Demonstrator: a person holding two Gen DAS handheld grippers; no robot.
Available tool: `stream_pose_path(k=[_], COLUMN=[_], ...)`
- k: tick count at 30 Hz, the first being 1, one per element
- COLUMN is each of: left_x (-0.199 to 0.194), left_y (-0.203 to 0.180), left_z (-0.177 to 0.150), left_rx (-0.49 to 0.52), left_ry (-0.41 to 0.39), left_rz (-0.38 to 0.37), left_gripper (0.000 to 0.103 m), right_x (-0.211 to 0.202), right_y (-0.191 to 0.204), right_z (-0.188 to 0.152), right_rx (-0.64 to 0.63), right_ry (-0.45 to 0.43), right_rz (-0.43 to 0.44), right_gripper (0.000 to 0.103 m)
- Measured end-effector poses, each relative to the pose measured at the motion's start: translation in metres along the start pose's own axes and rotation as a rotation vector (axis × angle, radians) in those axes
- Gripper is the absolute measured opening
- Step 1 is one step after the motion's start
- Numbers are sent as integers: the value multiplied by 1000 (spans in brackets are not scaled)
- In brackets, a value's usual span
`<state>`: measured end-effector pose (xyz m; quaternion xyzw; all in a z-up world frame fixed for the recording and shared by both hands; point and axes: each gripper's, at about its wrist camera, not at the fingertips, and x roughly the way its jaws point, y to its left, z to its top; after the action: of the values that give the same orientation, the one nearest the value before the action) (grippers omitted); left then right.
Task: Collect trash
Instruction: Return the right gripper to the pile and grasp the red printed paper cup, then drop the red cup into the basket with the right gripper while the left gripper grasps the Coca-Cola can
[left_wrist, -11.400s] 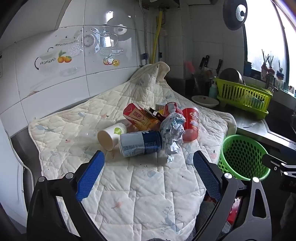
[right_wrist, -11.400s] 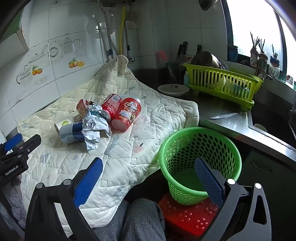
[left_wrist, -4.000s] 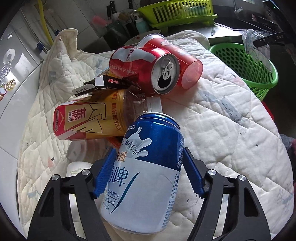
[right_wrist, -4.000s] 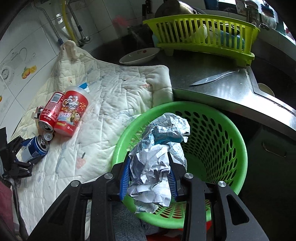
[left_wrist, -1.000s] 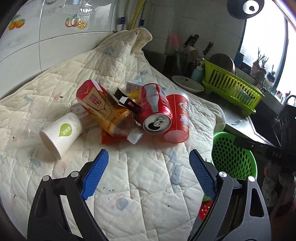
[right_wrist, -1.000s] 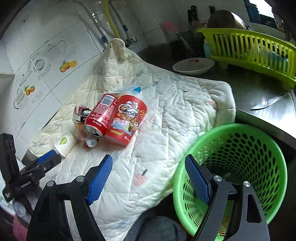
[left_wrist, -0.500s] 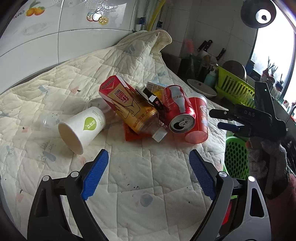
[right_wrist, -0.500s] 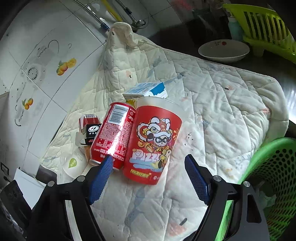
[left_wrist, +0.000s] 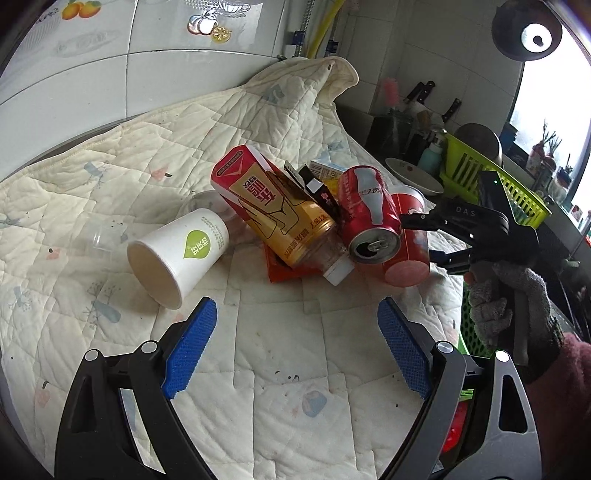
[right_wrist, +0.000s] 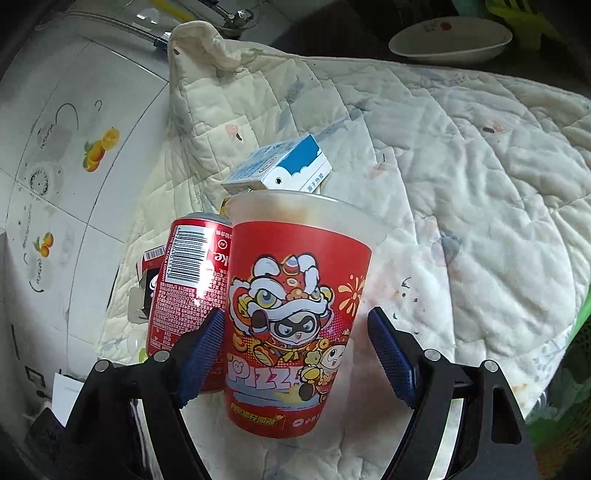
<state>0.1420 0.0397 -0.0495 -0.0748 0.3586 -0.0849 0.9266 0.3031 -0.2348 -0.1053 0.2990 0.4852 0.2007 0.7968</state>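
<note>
A pile of trash lies on a quilted cream cloth (left_wrist: 295, 369): a white paper cup (left_wrist: 177, 254), a gold and red bottle (left_wrist: 273, 210), a red cola can (left_wrist: 369, 210) and a red pizza cup (left_wrist: 410, 243). My left gripper (left_wrist: 295, 343) is open and empty, short of the pile. My right gripper (right_wrist: 295, 350) is open with its fingers either side of the red pizza cup (right_wrist: 291, 321), not closed on it. The cola can (right_wrist: 188, 295) lies against the cup's left side. A blue and white carton (right_wrist: 280, 170) lies behind the cup.
A green basket (right_wrist: 569, 391) stands at the cloth's right edge. A white dish (right_wrist: 450, 37) and a yellow-green dish rack (left_wrist: 491, 177) sit beyond the cloth. A small clear plastic cup (left_wrist: 99, 236) lies left of the paper cup. Tiled wall runs behind.
My right gripper has moved forward from the basket to the red pizza cup, which now sits between its open fingers. My left gripper has drifted slightly closer to the pile.
</note>
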Motion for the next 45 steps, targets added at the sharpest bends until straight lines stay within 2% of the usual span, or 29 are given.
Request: stream_pose_path(k=[6, 12, 20, 30, 35, 41, 45], left_x=[2, 5, 22, 71, 94, 124, 143], left_y=[-1, -8, -39, -94, -117, -138, -147], left_z=[2, 11, 27, 44, 53, 60, 62], left_rx=[-3, -1, 67, 165, 179, 221, 252], left_ry=[6, 2, 0, 70, 104, 150, 181], left_rz=[4, -11, -35, -86, -124, -109, -75], left_gripper=[88, 88, 88, 86, 86, 83, 81], right_x=[7, -6, -41, -69, -80, -102, -124], right_y=[-2, -1, -6, -35, -44, -53, -62], right_z=[-2, -7, -19, -34, -42, -54, -66], right_rx=[25, 6, -51, -28, -31, -48, -52], right_ry=[15, -11, -58, -78, -90, -123, -148], right_rz=[74, 81, 44, 35, 33, -5, -27], right_gripper=[68, 68, 68, 68, 68, 68, 68])
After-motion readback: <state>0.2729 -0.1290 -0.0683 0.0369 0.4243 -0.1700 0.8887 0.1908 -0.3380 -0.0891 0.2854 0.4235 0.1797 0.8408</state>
